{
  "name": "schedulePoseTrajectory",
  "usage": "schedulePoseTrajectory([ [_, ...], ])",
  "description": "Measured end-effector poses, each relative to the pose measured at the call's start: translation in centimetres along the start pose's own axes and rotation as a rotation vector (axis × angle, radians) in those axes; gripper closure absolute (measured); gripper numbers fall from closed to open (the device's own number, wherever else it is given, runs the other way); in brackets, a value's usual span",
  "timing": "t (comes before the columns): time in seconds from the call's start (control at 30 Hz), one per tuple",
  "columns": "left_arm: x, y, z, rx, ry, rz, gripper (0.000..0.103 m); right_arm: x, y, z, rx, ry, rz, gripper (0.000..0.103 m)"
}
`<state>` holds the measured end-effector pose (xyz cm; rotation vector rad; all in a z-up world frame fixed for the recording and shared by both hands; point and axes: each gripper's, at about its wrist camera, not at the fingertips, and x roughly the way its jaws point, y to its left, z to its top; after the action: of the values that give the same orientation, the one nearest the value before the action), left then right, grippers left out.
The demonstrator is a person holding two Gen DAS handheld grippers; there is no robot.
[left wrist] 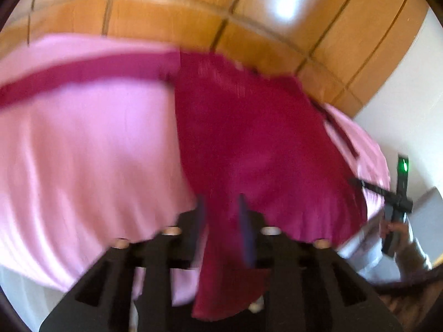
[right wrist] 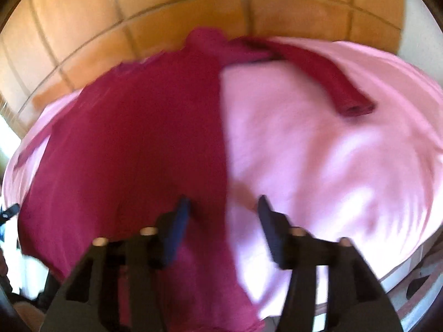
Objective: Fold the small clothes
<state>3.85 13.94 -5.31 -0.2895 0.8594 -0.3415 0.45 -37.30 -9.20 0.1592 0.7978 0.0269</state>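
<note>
My left gripper (left wrist: pixel 221 207) is pinched narrow on the near hem of the magenta long-sleeved top (left wrist: pixel 249 138), which lies spread on the pink sheet (left wrist: pixel 83 152). My right gripper (right wrist: pixel 221 207) stands wide, straddling the top's right edge, holding nothing. One sleeve (right wrist: pixel 318 72) stretches far right. I judge the first fold is starting; next, that sleeve needs bringing in across the body.

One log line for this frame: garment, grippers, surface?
garment: maroon top on pink sheet | left gripper: shut on hem | right gripper: open over edge | sleeve: spread out
</note>
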Motion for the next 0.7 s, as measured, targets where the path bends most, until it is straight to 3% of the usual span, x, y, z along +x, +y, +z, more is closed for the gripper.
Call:
schedulePoseTrajectory([
  [0.03, 0.0, -0.3, 1.0, -0.001, -0.043, 0.001, 0.043, -0.3, -0.7, 0.3, 0.016, -0.021, -0.025, 0.039],
  [0.07, 0.2, -0.6, 1.6, 0.000, -0.070, 0.002, 0.042, -0.5, -1.4, 0.8, 0.031, -0.042, -0.052, 0.036],
  [0.2, 4.4, -2.8, 3.7, 0.021, -0.069, -0.016, 0.042, 0.1, -4.4, 3.4, 0.075, -0.135, -0.196, 0.035],
  [0.33, 9.2, -5.2, 4.3, 0.061, -0.020, -0.015, 0.042, 2.9, -6.2, 6.2, 0.029, -0.153, -0.327, 0.038],
  [0.4, 10.7, -5.9, 4.7, 0.074, -0.004, -0.012, 0.042, 4.5, -7.0, 7.2, -0.006, -0.135, -0.382, 0.052],
  [0.47, 11.5, -6.3, 4.9, 0.106, -0.006, 0.017, 0.042, 5.7, -7.9, 7.9, -0.018, -0.108, -0.417, 0.087],
  [0.53, 12.6, -6.6, 5.2, 0.127, 0.015, 0.035, 0.042, 5.7, -9.0, 8.8, 0.003, -0.098, -0.411, 0.091],
  [0.7, 14.4, -5.3, 5.5, 0.115, 0.053, 0.065, 0.042, -0.3, -10.8, 11.9, 0.041, -0.235, -0.409, 0.093],
])
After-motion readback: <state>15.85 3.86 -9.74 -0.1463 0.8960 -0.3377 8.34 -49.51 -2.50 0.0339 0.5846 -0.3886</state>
